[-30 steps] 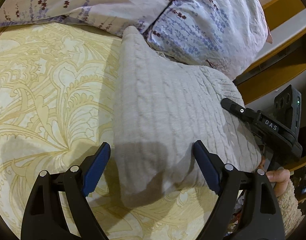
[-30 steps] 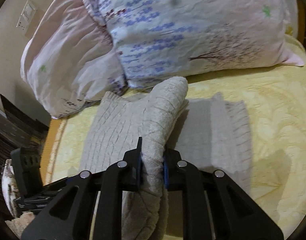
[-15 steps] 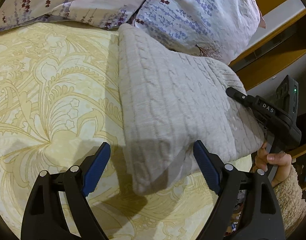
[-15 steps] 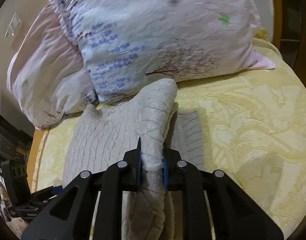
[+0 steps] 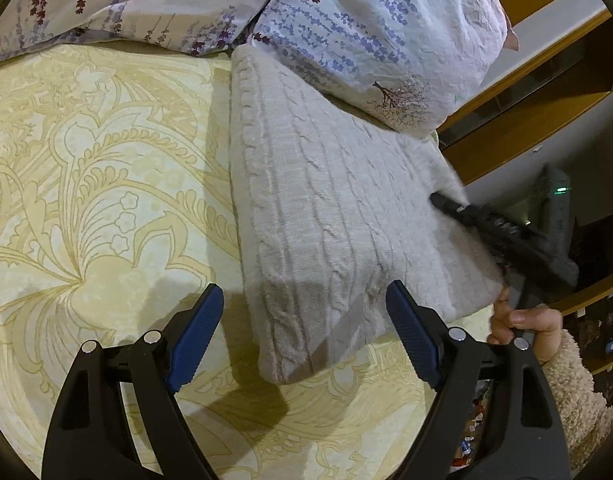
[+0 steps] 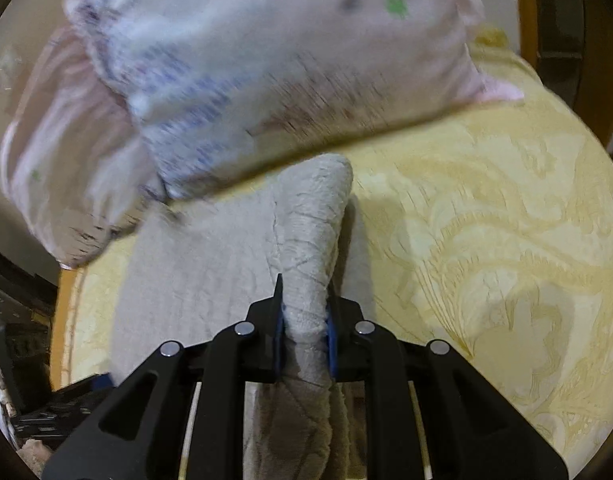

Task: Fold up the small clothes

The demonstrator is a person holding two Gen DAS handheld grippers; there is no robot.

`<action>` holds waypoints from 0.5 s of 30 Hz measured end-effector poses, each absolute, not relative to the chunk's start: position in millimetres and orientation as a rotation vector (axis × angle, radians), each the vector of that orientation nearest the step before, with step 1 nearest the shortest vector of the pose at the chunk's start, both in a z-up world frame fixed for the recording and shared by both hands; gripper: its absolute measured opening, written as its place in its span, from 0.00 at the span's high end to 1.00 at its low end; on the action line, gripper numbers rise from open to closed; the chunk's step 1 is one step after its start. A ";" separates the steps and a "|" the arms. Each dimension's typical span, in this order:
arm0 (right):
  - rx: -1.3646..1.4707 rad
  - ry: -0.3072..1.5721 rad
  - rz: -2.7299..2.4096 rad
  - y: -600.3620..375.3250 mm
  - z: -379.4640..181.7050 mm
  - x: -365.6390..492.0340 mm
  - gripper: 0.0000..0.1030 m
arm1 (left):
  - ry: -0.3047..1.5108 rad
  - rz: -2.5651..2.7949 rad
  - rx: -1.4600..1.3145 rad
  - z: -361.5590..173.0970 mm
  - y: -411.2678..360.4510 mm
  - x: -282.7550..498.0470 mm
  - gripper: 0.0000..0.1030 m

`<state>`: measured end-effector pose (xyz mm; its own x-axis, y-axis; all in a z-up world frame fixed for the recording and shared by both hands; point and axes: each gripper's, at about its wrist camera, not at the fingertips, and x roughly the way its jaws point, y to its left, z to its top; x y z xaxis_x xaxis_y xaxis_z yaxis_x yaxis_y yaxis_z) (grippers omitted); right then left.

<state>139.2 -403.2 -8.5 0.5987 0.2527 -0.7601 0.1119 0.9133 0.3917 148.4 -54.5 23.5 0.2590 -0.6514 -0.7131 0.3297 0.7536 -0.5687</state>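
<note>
**Knit pinched for a fold**

The right gripper (image 6: 304, 320) pinches a raised ridge of the grey knit (image 5: 326, 208), likely to carry that edge across. The left gripper (image 5: 304, 336) hovers wide apart, holding nothing. The knit lies on the yellow bedspread (image 5: 86, 200), against the pillows (image 5: 346, 20). The right view is blurred; the pinched edge's underside is hidden.

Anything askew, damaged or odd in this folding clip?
Nothing stands out. The knit garment lies on the yellow bedspread against the pillows, one edge pinched in the right gripper; the left gripper is open.
</note>
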 end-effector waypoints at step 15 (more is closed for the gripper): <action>0.668 0.910 0.206 -444.4 3.1 63.3 0.57 | 1.160 -0.712 -0.435 20.3 -43.5 140.2 0.28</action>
